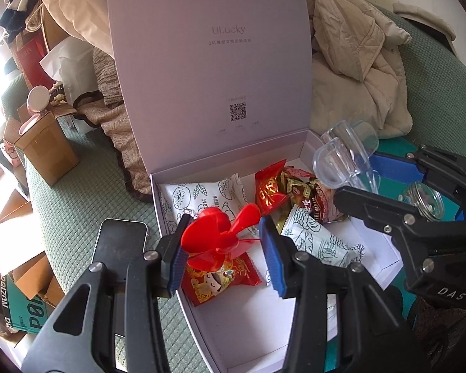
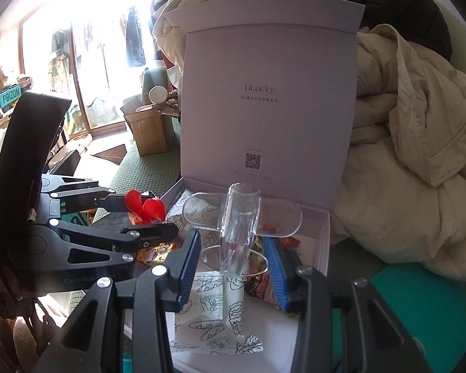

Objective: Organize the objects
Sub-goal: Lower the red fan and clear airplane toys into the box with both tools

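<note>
An open pale lilac box (image 1: pixel 164 205) (image 2: pixel 324 233) with its lid (image 1: pixel 208 62) raised sits on a green cushion. Inside lie white printed packets (image 1: pixel 202 195) (image 2: pixel 214 320), red candy packets (image 1: pixel 267 192) and a brown one (image 1: pixel 313 199). My left gripper (image 1: pixel 225 242) (image 2: pixel 163 213) hovers over the box's near left part, shut on a red plastic fan blade (image 1: pixel 214 233) (image 2: pixel 144 208). My right gripper (image 2: pixel 233 264) (image 1: pixel 362 175) is over the box's right side. It is shut on a clear plastic holder (image 2: pixel 239 217) (image 1: pixel 344 161), an upright tube with flat oval wings.
A dark phone (image 1: pixel 121 242) lies just left of the box. A small glass jar (image 1: pixel 425 202) stands on a teal surface to the right. A beige jacket (image 1: pixel 357 71) is heaped behind, a cardboard box (image 1: pixel 43 152) at far left, and a teal carton (image 1: pixel 25 310) by the near left edge.
</note>
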Action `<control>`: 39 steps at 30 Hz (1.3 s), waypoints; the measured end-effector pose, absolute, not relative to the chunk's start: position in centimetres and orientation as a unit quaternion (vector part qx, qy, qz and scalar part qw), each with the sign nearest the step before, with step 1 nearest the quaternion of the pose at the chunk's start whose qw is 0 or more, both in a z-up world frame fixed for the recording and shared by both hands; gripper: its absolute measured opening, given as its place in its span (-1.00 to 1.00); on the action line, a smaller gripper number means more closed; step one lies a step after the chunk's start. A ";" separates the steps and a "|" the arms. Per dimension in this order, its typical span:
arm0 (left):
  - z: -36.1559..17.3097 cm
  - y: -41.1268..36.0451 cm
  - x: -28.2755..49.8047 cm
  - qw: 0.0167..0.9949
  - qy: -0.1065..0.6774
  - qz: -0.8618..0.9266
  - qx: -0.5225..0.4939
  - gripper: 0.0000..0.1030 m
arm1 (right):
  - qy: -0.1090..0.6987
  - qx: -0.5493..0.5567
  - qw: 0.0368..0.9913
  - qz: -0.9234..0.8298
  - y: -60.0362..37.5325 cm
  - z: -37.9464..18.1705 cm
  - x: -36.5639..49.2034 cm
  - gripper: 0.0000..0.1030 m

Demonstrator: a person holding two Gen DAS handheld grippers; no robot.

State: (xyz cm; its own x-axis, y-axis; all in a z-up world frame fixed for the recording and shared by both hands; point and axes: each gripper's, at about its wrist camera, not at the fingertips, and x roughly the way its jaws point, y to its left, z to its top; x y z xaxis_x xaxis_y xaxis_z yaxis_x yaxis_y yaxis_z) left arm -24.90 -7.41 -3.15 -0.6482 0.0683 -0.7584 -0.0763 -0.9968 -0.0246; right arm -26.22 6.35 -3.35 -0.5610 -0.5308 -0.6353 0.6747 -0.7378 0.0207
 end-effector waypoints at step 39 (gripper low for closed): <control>-8.7 -6.7 -26.0 0.031 0.011 0.869 -0.494 -0.18 | 0.142 0.399 0.346 -0.837 4.4 -9.6 -27.7 -0.16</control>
State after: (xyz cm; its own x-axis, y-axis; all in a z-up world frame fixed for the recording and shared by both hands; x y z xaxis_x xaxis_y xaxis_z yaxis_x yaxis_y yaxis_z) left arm -26.02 -6.67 -8.67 -0.5103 0.0434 -0.8589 -0.0656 -0.9978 -0.0114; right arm -27.69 4.41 -9.56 -0.4419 -0.4656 -0.7667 0.6929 -0.7201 0.0380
